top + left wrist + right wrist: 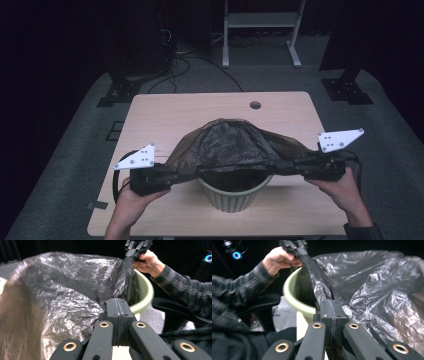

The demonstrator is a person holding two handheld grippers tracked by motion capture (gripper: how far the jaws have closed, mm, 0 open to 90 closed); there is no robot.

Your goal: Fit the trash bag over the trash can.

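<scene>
Left gripper (119, 302) | bag (70, 290) edge pinched | right gripper (332, 303) likewise

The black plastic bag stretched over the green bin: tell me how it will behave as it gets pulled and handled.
The black plastic bag is probably floppy: it billows and creases between the left gripper and right gripper. It looks thin and light, so it may slip or tear where it is pinched taut. The green bin looks light and might shift or tip if the bag tugs on it.

A waste bin (232, 196) is placed at the lower centre of the frame, near the table's (165, 112) front edge. A bin bag (227, 142) is stretched over and behind it, between the left gripper (172, 175) at lower left and the right gripper (290, 166) at lower right.
</scene>
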